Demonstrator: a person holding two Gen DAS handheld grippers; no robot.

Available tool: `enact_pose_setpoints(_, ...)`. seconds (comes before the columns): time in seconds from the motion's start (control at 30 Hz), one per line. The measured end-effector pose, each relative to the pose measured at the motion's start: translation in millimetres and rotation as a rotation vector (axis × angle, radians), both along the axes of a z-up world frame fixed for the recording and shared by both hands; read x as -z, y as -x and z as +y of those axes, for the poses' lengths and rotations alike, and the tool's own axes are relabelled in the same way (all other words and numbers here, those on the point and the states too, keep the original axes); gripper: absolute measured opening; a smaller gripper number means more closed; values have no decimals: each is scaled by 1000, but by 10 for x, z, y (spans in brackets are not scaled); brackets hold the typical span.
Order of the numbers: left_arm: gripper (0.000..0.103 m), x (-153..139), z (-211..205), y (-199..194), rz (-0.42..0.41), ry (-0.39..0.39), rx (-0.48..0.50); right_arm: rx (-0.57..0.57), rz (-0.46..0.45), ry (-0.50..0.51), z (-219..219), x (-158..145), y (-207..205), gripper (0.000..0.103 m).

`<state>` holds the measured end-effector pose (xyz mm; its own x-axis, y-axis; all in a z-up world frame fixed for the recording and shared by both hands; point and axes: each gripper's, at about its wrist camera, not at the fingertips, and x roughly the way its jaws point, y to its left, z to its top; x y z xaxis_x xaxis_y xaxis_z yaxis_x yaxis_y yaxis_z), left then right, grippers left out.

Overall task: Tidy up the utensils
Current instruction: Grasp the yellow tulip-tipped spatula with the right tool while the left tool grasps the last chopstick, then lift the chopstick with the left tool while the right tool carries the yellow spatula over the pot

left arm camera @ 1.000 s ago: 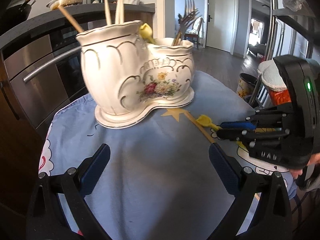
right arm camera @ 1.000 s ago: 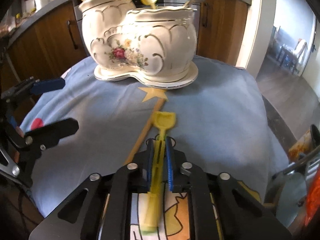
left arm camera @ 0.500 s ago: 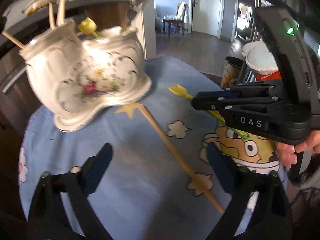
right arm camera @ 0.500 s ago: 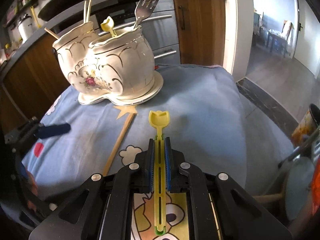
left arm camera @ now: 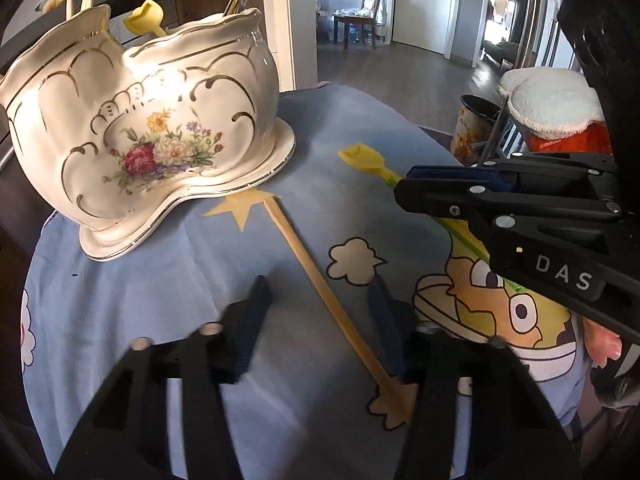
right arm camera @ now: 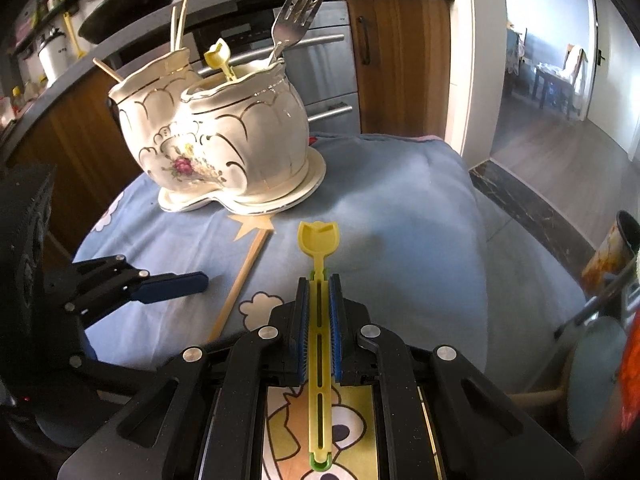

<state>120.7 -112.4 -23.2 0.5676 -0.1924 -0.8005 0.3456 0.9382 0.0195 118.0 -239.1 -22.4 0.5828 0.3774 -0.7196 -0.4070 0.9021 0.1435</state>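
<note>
Plastic spoon [right arm camera: 319, 320], light and bendy, is being pinched mid-handle by the right tongs [right arm camera: 319, 280]; left tongs [left arm camera: 320, 312] are being held wide.

Both views are lit by strong daylight that enters from the doorway and windows at the right and rear; the far room is partly overexposed. A bright glare patch is thrown on the white ceramic holder [left arm camera: 152, 128], where the gold lettering is washed out. Soft shadows are cast on the blue cloth [left arm camera: 168, 280] beneath the holder and the wooden stick [left arm camera: 320, 276]. In the left wrist view the fingers [left arm camera: 248, 332] of the left hand-held gripper [left arm camera: 320, 328] are smeared by motion blur. Straight lines are bent by fisheye distortion, and the corners are darkened to black.
</note>
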Motion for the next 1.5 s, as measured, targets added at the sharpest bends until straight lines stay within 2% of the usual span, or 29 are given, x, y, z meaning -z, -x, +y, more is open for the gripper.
enact_pose_setpoints(0.03, 24, -6, 19, -4, 3, 10, 3, -2, -2, 0, 3, -2, 5, 10)
enact_pose_setpoints(0.1, 13, 0, 86, -47, 17, 43, 8, -2, -4, 1, 11, -8, 8, 10)
enact_pose_setpoints(0.17, 12, -13, 132, -71, 28, 67, 14, -3, -5, 0, 11, -10, 10, 10)
enact_pose_setpoints(0.3, 6, -56, 188, -22, 16, 43, 38, -10, -8, -1, 18, -15, 18, 10)
enact_pose_setpoints(0.6, 6, -183, 415, 124, 10, 69, 67, -29, -47, -23, 33, -90, 68, 10)
enact_pose_setpoints(0.77, 6, -348, 492, 267, -33, 97, 92, -27, -88, -52, 7, -171, 109, 10)
enact_pose_setpoints(1.1, 6, -813, 813, 473, -246, 205, 88, -21, -201, -133, -33, -384, 248, 10)
enact_pose_setpoints(1.33, 6, -1084, 1031, 437, -359, 221, 34, -13, -298, -203, 1, -654, 337, 10)
enact_pose_setpoints(1.5, 6, -1415, 1215, 322, -454, 230, 3, 6, -355, -271, 61, -893, 164, 10)
